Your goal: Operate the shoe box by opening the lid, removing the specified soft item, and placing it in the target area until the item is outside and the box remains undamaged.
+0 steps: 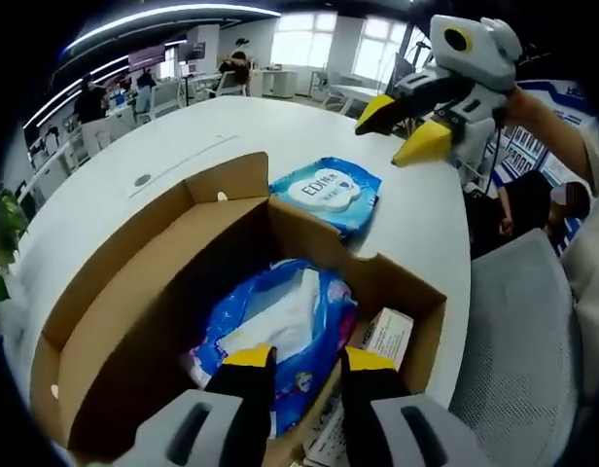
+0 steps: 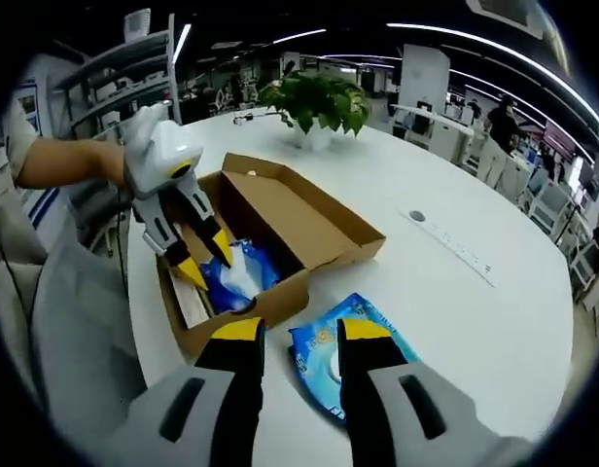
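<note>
The brown cardboard shoe box [image 1: 134, 292] stands open on the white round table, its lid folded back. Inside lies a blue soft pack of wipes [image 1: 280, 326], with a white leaflet [image 1: 389, 336] beside it. My left gripper [image 1: 307, 360] is open, its yellow tips just over the near end of that pack; the right gripper view has it [image 2: 204, 261] dipping into the box [image 2: 290, 229]. A second blue pack [image 1: 326, 190] lies on the table beside the box. My right gripper [image 2: 299, 333] is open and hovers above this pack [image 2: 324, 365], holding nothing.
A potted plant [image 2: 314, 97] stands on the table beyond the box. A round socket plate [image 2: 416, 216] is set into the tabletop. A grey mesh chair [image 1: 518, 331] stands by the table edge near the person. Desks and people fill the office behind.
</note>
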Available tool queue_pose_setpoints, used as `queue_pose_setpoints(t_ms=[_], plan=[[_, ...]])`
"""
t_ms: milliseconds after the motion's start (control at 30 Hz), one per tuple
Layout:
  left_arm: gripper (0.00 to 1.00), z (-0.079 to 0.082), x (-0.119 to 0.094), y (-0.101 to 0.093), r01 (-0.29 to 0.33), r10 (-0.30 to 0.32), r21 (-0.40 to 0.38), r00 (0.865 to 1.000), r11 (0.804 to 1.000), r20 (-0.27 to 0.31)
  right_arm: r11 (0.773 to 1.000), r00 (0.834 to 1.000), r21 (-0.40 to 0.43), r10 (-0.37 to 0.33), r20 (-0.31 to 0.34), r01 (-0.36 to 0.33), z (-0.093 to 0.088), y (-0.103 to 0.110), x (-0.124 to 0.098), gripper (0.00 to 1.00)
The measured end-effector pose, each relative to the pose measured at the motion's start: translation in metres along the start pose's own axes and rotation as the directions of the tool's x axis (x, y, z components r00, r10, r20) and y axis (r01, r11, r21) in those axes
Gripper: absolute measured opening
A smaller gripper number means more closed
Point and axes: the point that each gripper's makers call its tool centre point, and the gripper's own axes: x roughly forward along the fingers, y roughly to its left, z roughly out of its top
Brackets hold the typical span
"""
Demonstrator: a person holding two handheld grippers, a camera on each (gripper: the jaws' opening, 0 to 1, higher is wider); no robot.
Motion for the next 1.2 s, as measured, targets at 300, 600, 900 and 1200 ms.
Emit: queue_pose_setpoints(t_ms=[300,600,900,1200], plan=[[0.13,-0.005,0.006,0.0,0.04,-0.04,-0.001,0.998,0.999,-0.04,0.997,0.998,-0.049,0.062,-0.014,-0.062,0.015,0.02,0.033,0.27],[0.03,-0.005,0.004,0.001,0.046,-0.046,0.002,0.998,0.999,-0.036,0.99,0.992,-0.087,0.108,-0.061,-0.113,0.017,0.035,0.068,0.26],[0.01,-0.005,0.002,-0.002,0.053,-0.052,0.03,0.998,0.998,-0.029,0.983,0.989,-0.146,0.099,-0.109,-0.114,0.019,0.038,0.098,0.18],[0.0,-0.006,-0.002,-0.003,0.06,-0.059,0.037,0.998,0.998,-0.02,0.983,0.982,-0.145,0.093,-0.166,-0.117,0.013,0.04,0.124,0.1]])
